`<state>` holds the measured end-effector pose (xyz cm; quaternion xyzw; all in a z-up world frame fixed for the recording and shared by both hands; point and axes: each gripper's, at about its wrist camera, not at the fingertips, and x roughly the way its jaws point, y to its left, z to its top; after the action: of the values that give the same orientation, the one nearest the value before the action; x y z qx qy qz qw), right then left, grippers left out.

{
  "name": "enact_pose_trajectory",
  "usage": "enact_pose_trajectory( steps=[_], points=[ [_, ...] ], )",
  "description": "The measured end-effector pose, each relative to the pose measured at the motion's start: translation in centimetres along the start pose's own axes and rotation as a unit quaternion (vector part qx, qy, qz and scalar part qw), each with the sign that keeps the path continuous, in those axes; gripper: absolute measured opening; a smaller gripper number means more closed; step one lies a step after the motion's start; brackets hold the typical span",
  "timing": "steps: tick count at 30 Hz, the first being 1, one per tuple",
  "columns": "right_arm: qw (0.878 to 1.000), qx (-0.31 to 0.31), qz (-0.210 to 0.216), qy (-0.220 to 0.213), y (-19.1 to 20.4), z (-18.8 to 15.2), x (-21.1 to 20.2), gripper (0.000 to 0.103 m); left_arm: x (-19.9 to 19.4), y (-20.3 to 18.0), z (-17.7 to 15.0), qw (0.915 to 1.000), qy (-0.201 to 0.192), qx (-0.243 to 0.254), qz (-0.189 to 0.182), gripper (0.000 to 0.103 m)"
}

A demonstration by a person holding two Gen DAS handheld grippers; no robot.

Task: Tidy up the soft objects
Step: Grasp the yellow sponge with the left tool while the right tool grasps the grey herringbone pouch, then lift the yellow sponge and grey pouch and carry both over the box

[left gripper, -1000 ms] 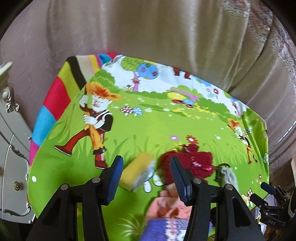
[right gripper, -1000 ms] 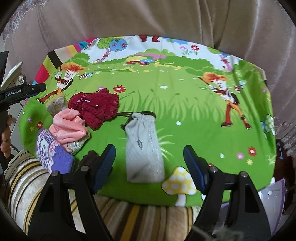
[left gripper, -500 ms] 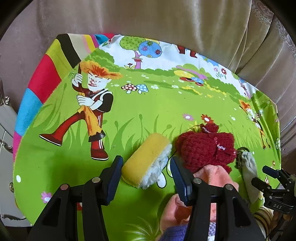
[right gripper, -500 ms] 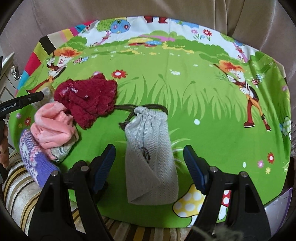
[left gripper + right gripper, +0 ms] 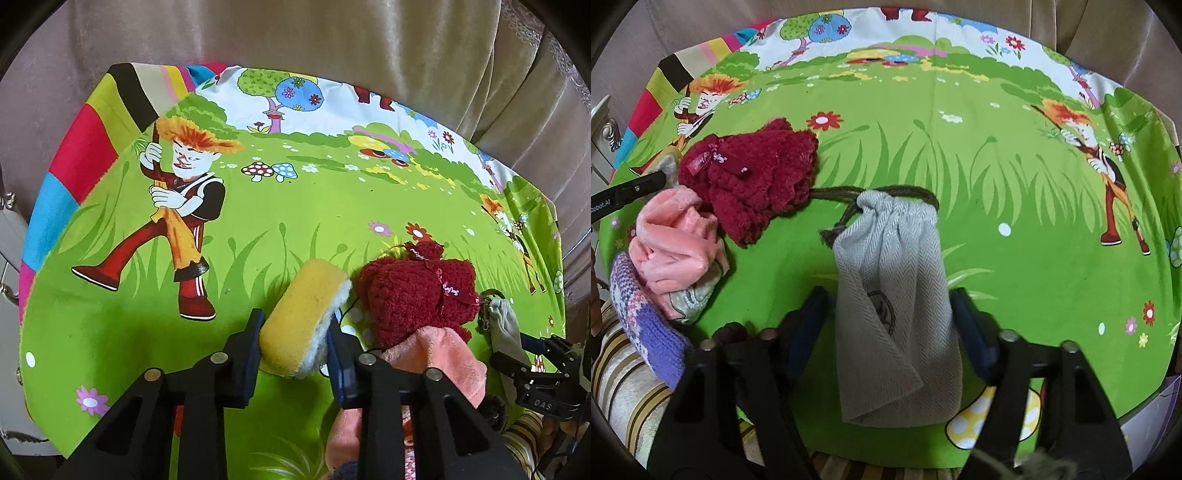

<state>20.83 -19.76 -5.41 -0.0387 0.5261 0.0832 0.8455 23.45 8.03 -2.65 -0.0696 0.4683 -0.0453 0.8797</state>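
On the cartoon cloth (image 5: 1015, 258): 1 sponge (image 5: 303, 314), 1 red knit (image 5: 753, 181), 1 pink cloth (image 5: 672, 236), 1 grey pouch (image 5: 894, 306), 1 purple knit (image 5: 646, 325). L gripper (image 5: 293, 341) is closing, its pads pressing the sponge's sides. R gripper (image 5: 886, 325) is closing w/ the pouch between, pads just beside it, not yet pressing.

- Cloth cover (image 5: 110, 332): bright green, printed with cartoon boys, flowers, mushrooms and trees; stripes of red, blue, yellow, black and pink along its far-left edge.
- Sponge (image 5: 303, 310): yellow with a white layer.
- Knitted piece (image 5: 753, 181): dark red, with a red ribbon label.
- Plush cloth (image 5: 672, 240): salmon pink.
- Drawstring pouch (image 5: 894, 295): light grey herringbone, brown cord.
- Knit item (image 5: 646, 325) at the near-left edge: purple with white and pink pattern.
- Gripper pads (image 5: 255, 354): dark blue on black fingers.
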Motion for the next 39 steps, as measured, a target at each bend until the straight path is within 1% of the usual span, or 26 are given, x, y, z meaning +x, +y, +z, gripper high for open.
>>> enact_pose_trajectory(
  steps=[2,3,5,6,7,8,11,14,22,32,39],
  points=[
    [1.0,0.0,-0.004,-0.002,0.0,0.0,-0.1,0.059,-0.2,0.0,-0.1,1.0,-0.003,-0.002,0.0,0.029],
    [1.0,-0.002,-0.004,-0.003,0.1,0.0,-0.2,0.057,-0.2,0.1,-0.1,1.0,-0.004,-0.004,-0.001,0.029],
    [1.0,-0.005,-0.004,-0.006,0.2,-0.1,-0.3,0.045,-0.4,0.2,-0.2,0.9999,-0.006,-0.008,-0.003,0.028],
    [1.0,-0.007,-0.002,-0.008,0.3,-0.2,-0.4,0.041,-0.6,0.3,-0.3,0.9999,-0.008,-0.01,-0.004,0.028],
    [1.0,-0.009,0.0,-0.011,0.4,-0.2,-0.6,0.033,-0.7,0.3,-0.3,0.9999,-0.01,-0.013,-0.004,0.028],
    [1.0,-0.011,-0.002,-0.015,0.5,-0.2,-0.7,0.028,-0.8,0.4,-0.3,0.9998,-0.012,-0.014,-0.004,0.028],
    [1.0,-0.009,-0.005,-0.024,0.4,-0.3,-1.2,0.022,-1.5,0.4,-0.5,0.9996,-0.019,-0.02,-0.004,0.027],
    [0.999,-0.007,-0.004,-0.038,0.3,-0.4,-2.0,0.02,-2.2,0.3,-0.7,0.9994,-0.026,-0.024,-0.004,0.027],
    [0.997,-0.006,-0.008,-0.071,0.4,-1.3,-4.6,0.019,-5.1,0.0,-1.5,0.9977,-0.055,-0.04,0.001,0.027],
    [0.994,0.028,-0.014,-0.104,-0.8,-3.3,-8.0,0.019,-7.8,-0.9,-3.1,0.9962,-0.067,-0.054,-0.015,0.027],
    [0.992,0.047,-0.013,-0.117,-1.8,-5.4,-10.6,0.019,-9.8,-2.7,-4.4,0.9958,-0.073,-0.045,-0.031,0.027]
  ],
)
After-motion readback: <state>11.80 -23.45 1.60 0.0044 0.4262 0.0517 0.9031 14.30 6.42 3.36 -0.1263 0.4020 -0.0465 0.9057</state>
